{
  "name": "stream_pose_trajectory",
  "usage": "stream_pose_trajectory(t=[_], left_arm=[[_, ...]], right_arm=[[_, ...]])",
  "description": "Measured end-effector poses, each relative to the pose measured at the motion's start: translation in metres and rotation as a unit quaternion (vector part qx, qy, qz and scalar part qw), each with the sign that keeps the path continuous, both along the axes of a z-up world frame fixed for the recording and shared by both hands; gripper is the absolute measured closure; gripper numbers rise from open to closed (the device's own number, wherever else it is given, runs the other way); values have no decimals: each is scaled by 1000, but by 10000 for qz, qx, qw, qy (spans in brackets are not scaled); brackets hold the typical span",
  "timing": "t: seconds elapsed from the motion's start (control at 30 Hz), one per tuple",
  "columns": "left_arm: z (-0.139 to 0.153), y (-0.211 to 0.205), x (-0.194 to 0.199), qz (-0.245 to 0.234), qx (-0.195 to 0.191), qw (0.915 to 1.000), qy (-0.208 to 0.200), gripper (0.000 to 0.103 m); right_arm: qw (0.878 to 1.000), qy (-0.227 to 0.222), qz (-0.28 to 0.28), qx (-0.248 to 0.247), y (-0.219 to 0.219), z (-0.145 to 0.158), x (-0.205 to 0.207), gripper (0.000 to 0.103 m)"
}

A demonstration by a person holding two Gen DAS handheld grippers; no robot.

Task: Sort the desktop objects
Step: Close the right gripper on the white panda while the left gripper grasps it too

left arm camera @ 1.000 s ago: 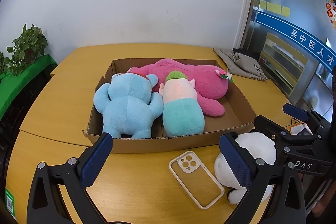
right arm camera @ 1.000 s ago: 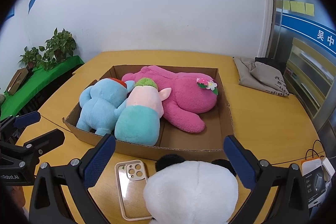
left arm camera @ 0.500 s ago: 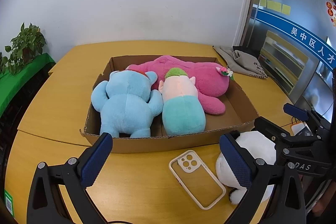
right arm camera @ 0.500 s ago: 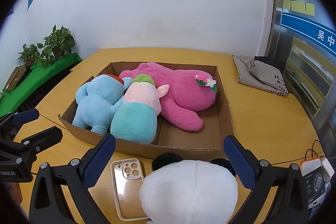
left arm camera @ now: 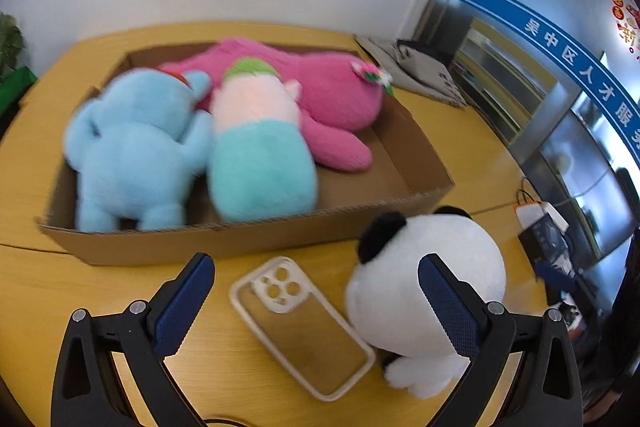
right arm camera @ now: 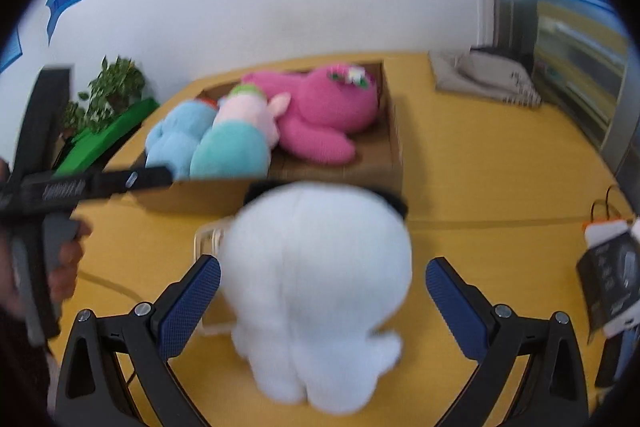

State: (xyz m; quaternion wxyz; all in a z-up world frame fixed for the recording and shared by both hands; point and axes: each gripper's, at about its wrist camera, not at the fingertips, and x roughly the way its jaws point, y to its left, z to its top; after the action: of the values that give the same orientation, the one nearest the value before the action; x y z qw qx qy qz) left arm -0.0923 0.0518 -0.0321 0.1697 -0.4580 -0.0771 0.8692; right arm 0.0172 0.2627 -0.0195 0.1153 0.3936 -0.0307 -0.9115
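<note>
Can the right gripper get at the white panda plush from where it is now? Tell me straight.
Probably yes. The right gripper is open, and the white panda plush sits on the table between its fingers with nothing between them. The phone case lies just to its left, clear of the grasp.

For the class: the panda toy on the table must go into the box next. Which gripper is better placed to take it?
Right. The right gripper is open with the panda between its fingers; the left gripper faces the phone case.
</note>
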Motion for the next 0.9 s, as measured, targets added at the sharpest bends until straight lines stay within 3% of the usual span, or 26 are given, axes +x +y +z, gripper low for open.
stream_pose_trajectory(t=[0.1,0.3,0.43,0.47,0.5,0.53,0.67,0.9], left_arm=[[-17,20,-8,-145,226,9993,-275,0],[-40,44,-17,-505,688,9944,-628,0],[-50,43,-19,-611,1151,9889,-710,0],[-52,45,-19,-747,1286,9859,-762,4],[-54,46,-18,-891,1427,9824,-817,16],[-56,48,-18,-1035,1567,9783,-872,20],[-50,49,-18,-1292,1602,9752,-810,39],[-39,47,-6,-1361,1621,9751,-665,52]], right_arm=[[9992,-233,114,315,-7,-22,9,0],[9975,-687,-10,178,-3,-55,-3,1],[9948,-992,154,-152,-1,-71,-10,17],[9943,-1031,203,-193,-3,-73,-10,20],[9943,-1021,250,-158,-6,-74,-10,25],[9944,-995,310,-183,-8,-73,-9,34],[9942,-976,366,-261,-7,-72,-9,39],[9955,-637,593,-388,-3,-62,2,51]])
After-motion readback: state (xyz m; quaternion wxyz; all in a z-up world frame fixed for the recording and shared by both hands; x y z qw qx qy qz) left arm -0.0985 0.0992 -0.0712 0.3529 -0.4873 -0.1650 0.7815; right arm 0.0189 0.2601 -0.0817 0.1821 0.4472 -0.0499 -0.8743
